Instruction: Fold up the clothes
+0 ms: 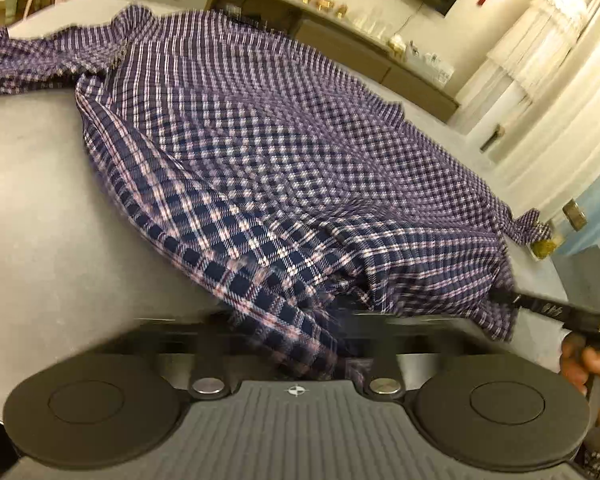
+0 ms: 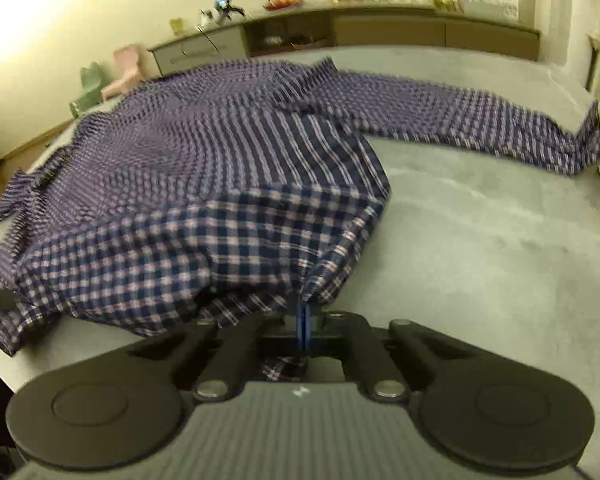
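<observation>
Our right gripper has its blue fingers pressed flat together on the shirt, pinching a bunched edge of the checked cloth, which rises in a small peak just above them. Our left gripper is buried under the shirt's hem: the cloth drapes over where the fingers should be, and motion blur smears the rest, so we cannot tell how far apart they stand or whether they grip the fabric.

From both pinch points the shirt spreads away across the grey counter. Its near part is lifted and rumpled; the body lies further off. In the right view one sleeve stretches far right to the counter's edge, where its cuff hangs over. In the left view, our right gripper enters at the right edge with a hand around its handle. A long sideboard with small items stands along the far wall.
</observation>
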A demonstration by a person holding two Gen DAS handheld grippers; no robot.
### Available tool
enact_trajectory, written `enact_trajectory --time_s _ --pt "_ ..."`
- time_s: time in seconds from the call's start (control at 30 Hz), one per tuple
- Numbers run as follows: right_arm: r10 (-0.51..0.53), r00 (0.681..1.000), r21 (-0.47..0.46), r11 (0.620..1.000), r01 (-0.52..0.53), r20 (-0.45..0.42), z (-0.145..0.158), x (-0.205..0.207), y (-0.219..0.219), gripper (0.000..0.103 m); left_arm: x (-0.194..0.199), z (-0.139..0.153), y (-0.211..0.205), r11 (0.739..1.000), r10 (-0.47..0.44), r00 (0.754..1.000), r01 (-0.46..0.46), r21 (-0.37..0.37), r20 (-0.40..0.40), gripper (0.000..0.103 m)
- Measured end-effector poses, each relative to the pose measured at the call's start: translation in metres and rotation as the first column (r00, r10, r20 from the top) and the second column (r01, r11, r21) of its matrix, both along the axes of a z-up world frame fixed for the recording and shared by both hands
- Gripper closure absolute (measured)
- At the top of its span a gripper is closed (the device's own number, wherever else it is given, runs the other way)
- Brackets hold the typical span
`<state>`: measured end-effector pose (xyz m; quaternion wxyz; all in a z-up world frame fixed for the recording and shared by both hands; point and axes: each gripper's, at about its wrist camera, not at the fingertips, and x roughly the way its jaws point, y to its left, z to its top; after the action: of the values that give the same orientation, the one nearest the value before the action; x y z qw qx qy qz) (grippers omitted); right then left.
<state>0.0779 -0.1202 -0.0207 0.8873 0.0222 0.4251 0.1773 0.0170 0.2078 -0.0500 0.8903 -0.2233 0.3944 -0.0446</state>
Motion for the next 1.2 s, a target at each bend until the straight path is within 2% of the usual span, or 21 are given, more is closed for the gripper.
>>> enact_trajectory --time_s 0.03,0.1,0.17,0.2,0.23,0.27,0.37,0.43,0.47,0.53,0.57,0.6,0.63,0.67,0.7,0.83,0.93,1.0,1.03,1.17,1.2 --pt "0.004 1.000 0.032 0.999 -0.004 0.018 0.009 -0.001 -0.004 0.102 -0.006 0.008 0.012 0.999 0.022 0.999 -0.021 -0.030 0.033 0.092" --pt "-0.008 1.000 0.260 0.966 0.001 0.026 0.037 -0.001 -0.030 0.102 -0.027 0.036 0.043 0.989 0.082 0.991 -0.067 -0.129 0.110 0.098" --pt "-0.038 0.999 0.471 0.882 0.022 0.025 0.061 0.002 -0.065 0.102 -0.054 0.067 0.080 0.956 0.179 0.965 -0.124 -0.267 0.193 0.098" --pt "-0.057 0.998 0.566 0.823 0.036 0.019 0.074 0.001 -0.085 0.102 -0.065 0.079 0.097 0.938 0.229 0.950 -0.156 -0.309 0.214 0.098" --pt "-0.072 0.997 0.601 0.798 0.049 0.014 0.081 0.003 -0.100 0.102 -0.076 0.090 0.114 0.918 0.277 0.933 -0.187 -0.349 0.231 0.098" --pt "-0.090 0.996 0.608 0.791 0.068 0.007 0.084 0.007 -0.109 0.102 -0.084 0.097 0.128 0.909 0.307 0.924 -0.214 -0.358 0.229 0.098" --pt "-0.115 0.992 0.523 0.843 0.125 -0.050 0.074 0.025 -0.115 0.101 -0.080 0.088 0.147 0.922 0.299 0.944 -0.248 -0.296 0.140 0.097" --pt "-0.111 0.988 0.445 0.883 0.148 -0.108 0.054 0.030 -0.106 0.100 -0.077 0.074 0.140 0.934 0.299 0.951 -0.275 -0.227 0.079 0.097" --pt "-0.124 0.984 0.406 0.899 0.165 -0.124 0.045 0.028 -0.103 0.097 -0.077 0.068 0.135 0.941 0.297 0.953 -0.280 -0.191 0.061 0.097" --pt "-0.154 0.976 0.340 0.919 0.198 -0.153 0.029 0.024 -0.100 0.090 -0.082 0.059 0.125 0.948 0.279 0.959 -0.267 -0.172 0.047 0.093" --pt "-0.163 0.973 0.323 0.923 0.210 -0.165 0.025 0.017 -0.103 0.083 -0.084 0.055 0.119 0.952 0.270 0.962 -0.260 -0.159 0.040 0.081" --pt "-0.154 0.974 0.318 0.926 0.202 -0.167 0.021 0.010 -0.100 0.075 -0.085 0.051 0.110 0.961 0.256 0.966 -0.250 -0.117 0.038 0.052" --pt "-0.144 0.975 0.314 0.930 0.192 -0.170 0.018 0.004 -0.098 0.069 -0.085 0.048 0.100 0.968 0.242 0.970 -0.239 -0.074 0.036 0.036" --pt "-0.130 0.979 0.301 0.938 0.173 -0.157 0.019 -0.002 -0.093 0.059 -0.086 0.045 0.090 0.973 0.228 0.973 -0.227 -0.031 0.033 0.013" --pt "-0.116 0.984 0.275 0.950 0.149 -0.134 0.022 -0.008 -0.088 0.053 -0.086 0.042 0.080 0.977 0.214 0.976 -0.215 0.012 0.029 0.011" --pt "-0.056 0.995 0.116 0.991 0.065 -0.081 0.020 -0.018 -0.063 0.050 -0.087 0.034 0.041 0.985 0.113 0.993 -0.115 0.131 0.020 0.011" --pt "0.006 0.996 0.007 1.000 -0.005 -0.089 0.016 -0.026 -0.043 0.070 -0.079 0.029 0.032 0.980 0.082 0.997 -0.083 0.183 0.012 0.011" --pt "0.072 0.990 -0.018 0.997 -0.074 -0.118 0.013 -0.034 -0.031 0.083 -0.072 0.027 0.036 0.977 0.081 0.997 -0.080 0.196 -0.002 0.011" --pt "0.104 0.986 -0.029 0.994 -0.109 -0.133 0.011 -0.038 -0.026 0.084 -0.070 0.029 0.041 0.975 0.094 0.996 -0.090 0.204 -0.007 0.011" --pt "0.269 0.932 0.045 0.963 -0.266 -0.245 0.014 -0.059 -0.011 0.084 -0.062 0.057 0.064 0.963 0.141 0.989 -0.149 0.226 0.050 0.011" --pt "0.294 0.927 0.071 0.956 -0.285 -0.233 0.024 -0.060 -0.012 0.082 -0.057 0.067 0.073 0.960 0.156 0.985 -0.168 0.225 0.070 0.011"
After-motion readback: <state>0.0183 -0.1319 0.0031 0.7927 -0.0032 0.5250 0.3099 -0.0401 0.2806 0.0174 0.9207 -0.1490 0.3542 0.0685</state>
